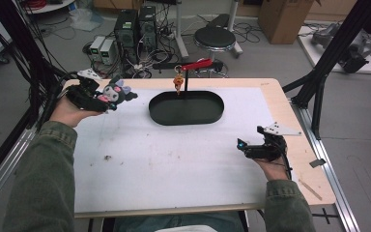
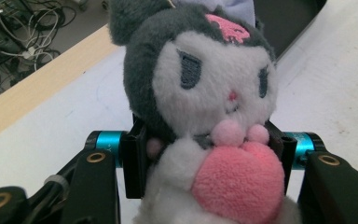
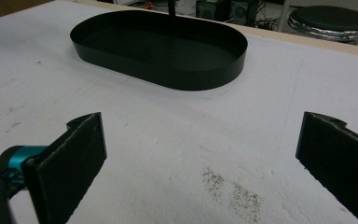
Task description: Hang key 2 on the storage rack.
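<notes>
The left claw (image 1: 107, 98) is clamped on a plush toy (image 1: 116, 92), its pads pressing the toy's neck, held above the far left corner of the bench (image 1: 174, 159). The right claw (image 1: 249, 146) rests near the right edge, jaws wide apart and empty, facing the black oval tray (image 1: 186, 107).

A soft plush doll (image 2: 200, 93) with a dark grey hood, a white face, a pink skull mark on the forehead and a round pink ball at its chest. The left claw (image 1: 107, 100) is black with bright teal pins; the right claw (image 3: 200, 154) has flat black pads. An oval metal tray (image 1: 186, 108) is matt black. The tabletop (image 1: 174, 159) is white, speckled with brown crumbs, edged in pale wood. A red arm (image 1: 196, 64) holds an orange charm (image 1: 178, 81).
</notes>
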Action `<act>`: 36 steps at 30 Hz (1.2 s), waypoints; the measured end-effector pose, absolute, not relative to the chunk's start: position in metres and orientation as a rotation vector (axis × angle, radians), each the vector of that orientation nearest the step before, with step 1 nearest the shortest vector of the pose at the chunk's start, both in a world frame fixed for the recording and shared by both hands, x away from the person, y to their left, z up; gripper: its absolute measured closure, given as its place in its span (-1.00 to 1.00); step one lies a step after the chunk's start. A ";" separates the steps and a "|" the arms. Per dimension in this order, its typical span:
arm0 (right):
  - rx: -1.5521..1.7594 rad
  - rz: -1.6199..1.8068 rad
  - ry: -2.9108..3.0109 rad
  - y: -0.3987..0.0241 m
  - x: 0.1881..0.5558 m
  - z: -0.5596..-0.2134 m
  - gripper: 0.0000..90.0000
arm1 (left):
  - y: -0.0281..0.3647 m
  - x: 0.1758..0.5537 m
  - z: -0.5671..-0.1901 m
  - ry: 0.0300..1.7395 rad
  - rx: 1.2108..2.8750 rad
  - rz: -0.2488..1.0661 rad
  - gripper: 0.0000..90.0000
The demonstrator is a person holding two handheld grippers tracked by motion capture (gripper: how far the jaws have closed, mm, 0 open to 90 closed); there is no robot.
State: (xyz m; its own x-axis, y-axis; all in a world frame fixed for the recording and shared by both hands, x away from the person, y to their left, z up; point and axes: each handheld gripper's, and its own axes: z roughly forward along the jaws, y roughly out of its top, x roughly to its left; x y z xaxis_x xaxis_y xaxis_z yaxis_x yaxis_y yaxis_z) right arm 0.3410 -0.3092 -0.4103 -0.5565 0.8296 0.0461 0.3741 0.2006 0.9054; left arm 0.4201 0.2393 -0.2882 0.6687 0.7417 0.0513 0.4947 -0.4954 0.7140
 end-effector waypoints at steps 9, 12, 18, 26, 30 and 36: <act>1.117 1.330 2.024 -0.310 0.341 -0.410 -0.99 | 0.216 0.435 -0.268 0.914 2.215 0.505 0.04; 1.119 1.337 2.025 -0.310 0.341 -0.410 -0.99 | 0.210 0.441 -0.260 0.924 2.222 0.525 0.04; 1.110 1.329 2.033 -0.309 0.341 -0.410 -0.99 | 0.192 0.449 -0.245 0.876 2.216 0.523 0.04; 1.121 1.331 2.036 -0.308 0.341 -0.411 -0.99 | 0.175 0.468 -0.233 0.862 2.221 0.524 0.04; 1.116 1.324 2.044 -0.308 0.341 -0.411 -0.99 | 0.166 0.475 -0.237 0.866 2.238 0.501 0.04; 1.122 1.333 2.032 -0.310 0.341 -0.411 -0.99 | 0.148 0.480 -0.247 0.843 2.281 0.468 0.03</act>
State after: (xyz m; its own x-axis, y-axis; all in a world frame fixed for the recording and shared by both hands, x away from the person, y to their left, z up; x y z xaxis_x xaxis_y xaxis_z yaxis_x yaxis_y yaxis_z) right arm 0.3409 -0.3098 -0.4109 -0.5611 0.8259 0.0547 0.3794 0.1979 0.9038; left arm 0.4803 0.1478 -0.2474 0.7289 0.6771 0.1012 0.4437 -0.5798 0.6833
